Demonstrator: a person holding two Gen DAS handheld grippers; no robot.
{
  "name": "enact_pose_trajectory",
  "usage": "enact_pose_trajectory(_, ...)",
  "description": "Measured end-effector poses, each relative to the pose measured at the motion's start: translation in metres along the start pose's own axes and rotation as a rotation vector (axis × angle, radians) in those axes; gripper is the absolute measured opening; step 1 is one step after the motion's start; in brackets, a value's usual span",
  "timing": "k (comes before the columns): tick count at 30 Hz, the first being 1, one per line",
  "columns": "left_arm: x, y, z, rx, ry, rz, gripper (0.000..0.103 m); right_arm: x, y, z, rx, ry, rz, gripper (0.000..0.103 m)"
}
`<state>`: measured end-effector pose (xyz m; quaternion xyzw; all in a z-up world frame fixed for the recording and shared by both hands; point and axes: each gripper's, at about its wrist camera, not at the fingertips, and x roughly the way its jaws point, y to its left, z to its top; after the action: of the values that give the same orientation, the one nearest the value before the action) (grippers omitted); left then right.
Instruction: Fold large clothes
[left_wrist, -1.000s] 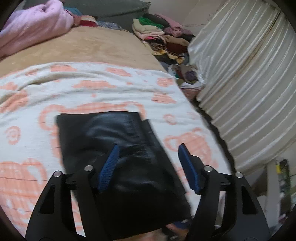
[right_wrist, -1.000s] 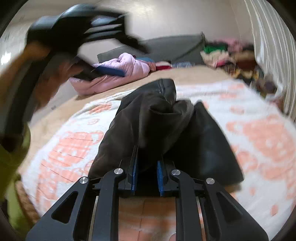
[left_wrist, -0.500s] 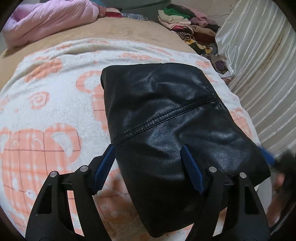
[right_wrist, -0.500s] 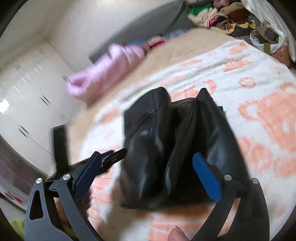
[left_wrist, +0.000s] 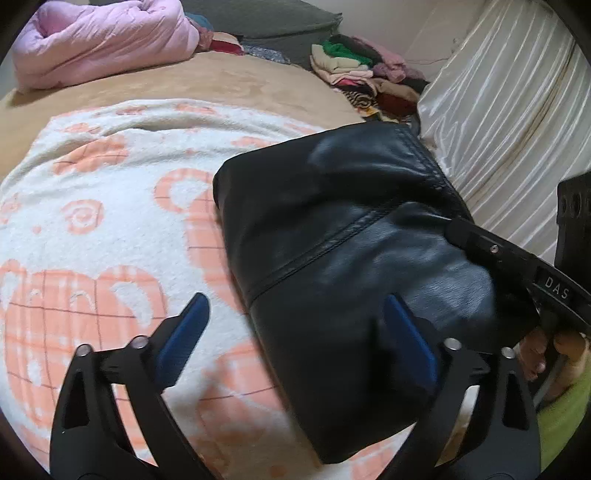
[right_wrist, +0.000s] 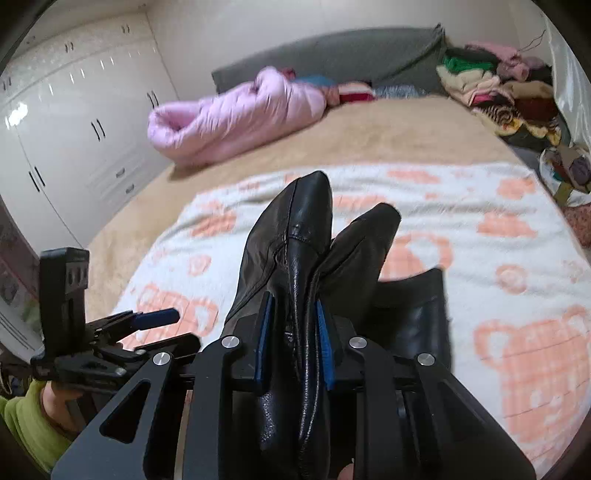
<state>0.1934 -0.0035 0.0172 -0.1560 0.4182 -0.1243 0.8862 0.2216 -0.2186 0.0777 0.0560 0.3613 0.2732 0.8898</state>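
Note:
A folded black leather garment (left_wrist: 351, 240) lies on a white blanket with orange bears (left_wrist: 92, 221). My left gripper (left_wrist: 295, 325) hovers over its near-left edge. Its jaws are opening; one pad is above the leather, the other above the blanket, and neither presses. My right gripper (left_wrist: 517, 266) reaches in from the right edge of this view. In the right wrist view, my right gripper (right_wrist: 293, 325) is closing, and its blue pads pinch a bunched edge of the garment (right_wrist: 295, 236), which is raised off the blanket (right_wrist: 480, 229). The left gripper (right_wrist: 147, 321) shows at lower left.
A pink puffy quilt (left_wrist: 99, 40) lies at the far end of the tan bed cover (left_wrist: 203, 81). A pile of clothes (left_wrist: 362, 70) sits at the far right corner beside a white curtain (left_wrist: 509, 110). White wardrobe doors (right_wrist: 74, 122) line the left wall.
My right gripper let go of the garment, opened wide, then closed on its bunched edge and rose. My left gripper's jaws spread wider and moved toward the garment's left edge.

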Motion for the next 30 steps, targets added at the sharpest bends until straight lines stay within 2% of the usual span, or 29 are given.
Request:
enact_pose_trajectory(4, 0.012, -0.011, -0.002, 0.015, 0.035, -0.01, 0.093, -0.015, -0.038, -0.01, 0.039, -0.037, 0.002, 0.02)
enact_pose_trajectory(10, 0.05, -0.017, -0.019, -0.013, 0.157, -0.049, 0.093, -0.003, -0.083, -0.044, 0.105, 0.009, -0.022, 0.02)
enact_pose_trajectory(16, 0.071, -0.028, -0.028, -0.017, 0.217, -0.073, 0.093, 0.012, -0.109, -0.075, 0.179, 0.011, -0.048, 0.02)
enact_pose_trajectory(17, 0.074, -0.029, -0.029, -0.015, 0.222, -0.071, 0.093, 0.014, -0.111, -0.079, 0.176, 0.016, -0.072, 0.023)
enact_pose_trajectory(18, 0.077, -0.03, -0.029, -0.016, 0.225, -0.068, 0.093, 0.014, -0.111, -0.08, 0.173, 0.012, -0.095, 0.031)
enact_pose_trajectory(20, 0.081, -0.032, -0.031, -0.018, 0.232, -0.076, 0.094, 0.012, -0.112, -0.082, 0.176, 0.014, -0.116, 0.037)
enact_pose_trajectory(21, 0.082, -0.033, -0.032, -0.018, 0.236, -0.073, 0.094, 0.004, -0.113, -0.083, 0.198, 0.009, -0.112, 0.047)
enact_pose_trajectory(23, 0.082, -0.035, -0.032, -0.007, 0.233, -0.07, 0.094, -0.012, -0.111, -0.085, 0.227, -0.02, -0.093, 0.059)
enact_pose_trajectory(25, 0.083, -0.036, -0.032, -0.008, 0.234, -0.067, 0.094, -0.025, -0.11, -0.09, 0.241, -0.028, -0.062, 0.063)
enact_pose_trajectory(27, 0.084, -0.04, -0.034, -0.004, 0.234, -0.065, 0.094, -0.029, -0.111, -0.098, 0.261, 0.0, -0.044, 0.068)
enact_pose_trajectory(28, 0.083, -0.04, -0.035, -0.001, 0.229, -0.061, 0.094, -0.027, -0.11, -0.101, 0.273, 0.021, -0.036, 0.068)
enact_pose_trajectory(29, 0.082, -0.041, -0.036, 0.001, 0.226, -0.058, 0.094, -0.025, -0.11, -0.106, 0.281, 0.045, -0.026, 0.061)
enact_pose_trajectory(30, 0.082, -0.044, -0.034, 0.001, 0.228, -0.057, 0.094, -0.02, -0.11, -0.111, 0.274, 0.077, -0.019, 0.038)
